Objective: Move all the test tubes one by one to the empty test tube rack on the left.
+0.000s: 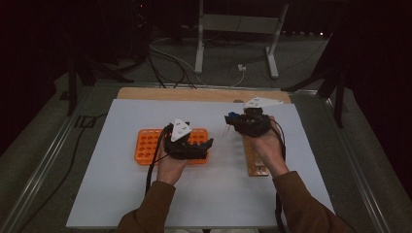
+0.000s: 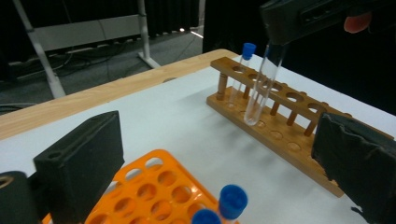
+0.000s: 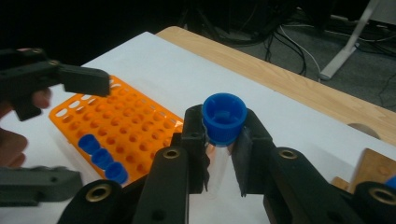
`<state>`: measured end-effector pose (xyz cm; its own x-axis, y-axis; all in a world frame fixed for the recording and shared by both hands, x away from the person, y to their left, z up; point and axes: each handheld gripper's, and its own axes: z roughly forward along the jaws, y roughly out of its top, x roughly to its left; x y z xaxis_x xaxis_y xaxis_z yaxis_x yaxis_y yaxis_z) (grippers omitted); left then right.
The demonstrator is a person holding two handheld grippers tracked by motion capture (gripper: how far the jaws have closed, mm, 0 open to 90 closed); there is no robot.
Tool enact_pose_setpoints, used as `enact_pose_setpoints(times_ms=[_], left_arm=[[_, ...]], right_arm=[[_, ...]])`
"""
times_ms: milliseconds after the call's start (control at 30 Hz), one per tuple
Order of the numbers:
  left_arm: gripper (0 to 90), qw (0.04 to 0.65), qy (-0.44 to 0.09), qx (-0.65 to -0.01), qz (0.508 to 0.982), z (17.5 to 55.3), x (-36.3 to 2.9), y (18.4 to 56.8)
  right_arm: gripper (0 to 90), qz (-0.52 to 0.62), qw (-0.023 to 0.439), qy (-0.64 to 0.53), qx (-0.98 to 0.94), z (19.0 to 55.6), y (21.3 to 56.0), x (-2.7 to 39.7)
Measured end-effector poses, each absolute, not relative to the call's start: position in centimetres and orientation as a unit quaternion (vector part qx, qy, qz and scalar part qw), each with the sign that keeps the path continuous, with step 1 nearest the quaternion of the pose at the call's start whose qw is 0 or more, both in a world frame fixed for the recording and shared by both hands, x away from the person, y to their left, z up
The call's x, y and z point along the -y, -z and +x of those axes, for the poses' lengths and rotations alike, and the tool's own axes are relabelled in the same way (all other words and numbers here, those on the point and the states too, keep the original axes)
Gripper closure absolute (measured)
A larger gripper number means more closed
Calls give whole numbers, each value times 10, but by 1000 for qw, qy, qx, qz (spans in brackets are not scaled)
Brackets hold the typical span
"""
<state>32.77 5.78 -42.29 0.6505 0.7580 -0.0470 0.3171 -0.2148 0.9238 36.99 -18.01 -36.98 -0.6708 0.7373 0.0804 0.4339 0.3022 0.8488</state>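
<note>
My right gripper (image 3: 223, 136) is shut on a clear test tube with a blue cap (image 3: 224, 116), gripped just below the cap. The tube (image 2: 264, 84) hangs upright in the air beside the near end of a wooden rack (image 2: 280, 126), which holds one blue-capped tube (image 2: 245, 65). In the high view the right gripper (image 1: 234, 119) is above the white mat, left of the wooden rack (image 1: 255, 158). My left gripper (image 1: 204, 148) stands open and holds nothing over the right end of an orange rack (image 1: 148, 144). Its jaws are spread wide over the rack (image 2: 154, 186), where blue-capped tubes (image 2: 232, 200) stand.
A white mat (image 1: 121, 194) covers the table, with a bare wooden strip (image 1: 145, 92) along the far edge. Beyond it are metal stand legs (image 1: 199, 48) and cables on the floor (image 1: 170, 63). The orange rack (image 3: 116, 121) has many vacant holes.
</note>
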Motion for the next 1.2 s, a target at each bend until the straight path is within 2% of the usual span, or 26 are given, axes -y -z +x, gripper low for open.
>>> enact_pose_setpoints(times_ms=[433, 567, 933, 1133, 1200], left_arm=[[91, 512, -217, -336, 760, 330, -35, 420], [192, 521, -228, -328, 754, 328, -33, 416], [599, 540, -233, -315, 745, 328, -31, 413], [754, 546, -233, -305, 745, 327, -30, 413], [766, 548, -231, -303, 745, 327, -30, 413]], right_arm=[[767, 337, 143, -478, -798, 361, 364, 165], [767, 330, 136, -483, -800, 359, 362, 161], [767, 321, 114, -495, -799, 357, 362, 156], [767, 316, 112, -497, -800, 356, 361, 155], [766, 316, 113, -497, -801, 356, 361, 155]])
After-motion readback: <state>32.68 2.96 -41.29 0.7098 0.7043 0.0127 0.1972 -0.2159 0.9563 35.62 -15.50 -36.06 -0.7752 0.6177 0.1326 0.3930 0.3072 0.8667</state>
